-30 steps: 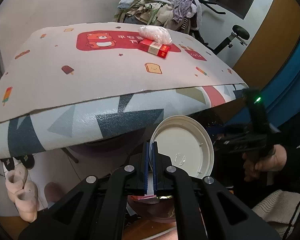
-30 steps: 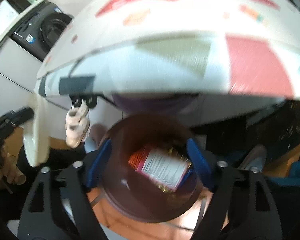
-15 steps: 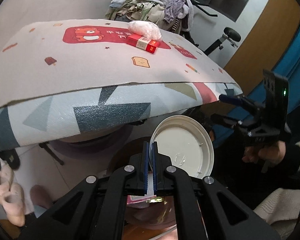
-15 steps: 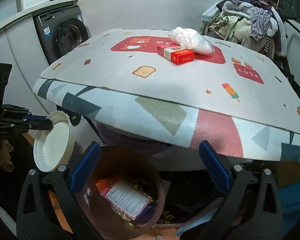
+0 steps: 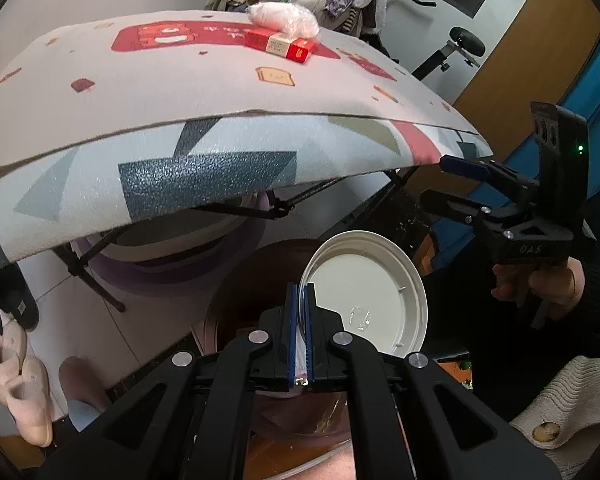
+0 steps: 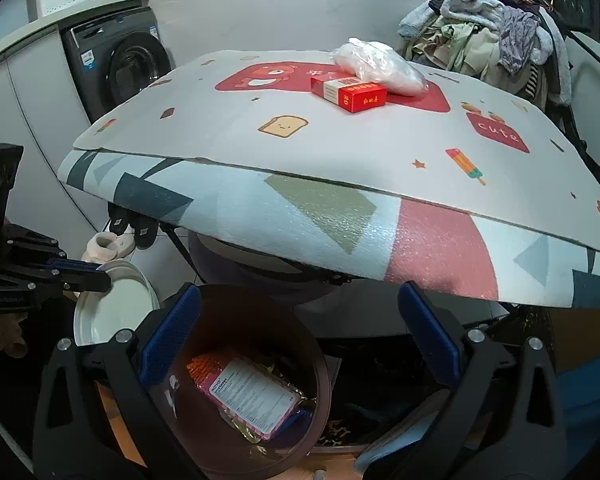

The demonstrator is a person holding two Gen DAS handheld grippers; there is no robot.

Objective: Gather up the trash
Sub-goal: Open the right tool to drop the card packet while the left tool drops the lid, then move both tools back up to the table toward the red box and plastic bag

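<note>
My left gripper (image 5: 299, 300) is shut on the rim of a round white bin lid (image 5: 366, 302), held up beside the brown trash bin (image 6: 260, 328) below the table's front edge. The bin holds a pink snack packet (image 6: 252, 394). My right gripper (image 6: 296, 344) is open and empty above the bin; it also shows in the left wrist view (image 5: 460, 184). On the table mat (image 6: 340, 140) lie a red box (image 6: 350, 94) and a crumpled clear plastic bag (image 6: 380, 65), touching each other at the far side.
A washing machine (image 6: 128, 68) stands at the left. A heap of clothes (image 6: 496, 40) is behind the table. Slippers (image 5: 18, 376) lie on the floor under the table's left side. An exercise bike (image 5: 456, 50) stands at the back right.
My right gripper has risen from deep over the bin and now faces the table top. My left gripper still holds the lid and has shifted little.
</note>
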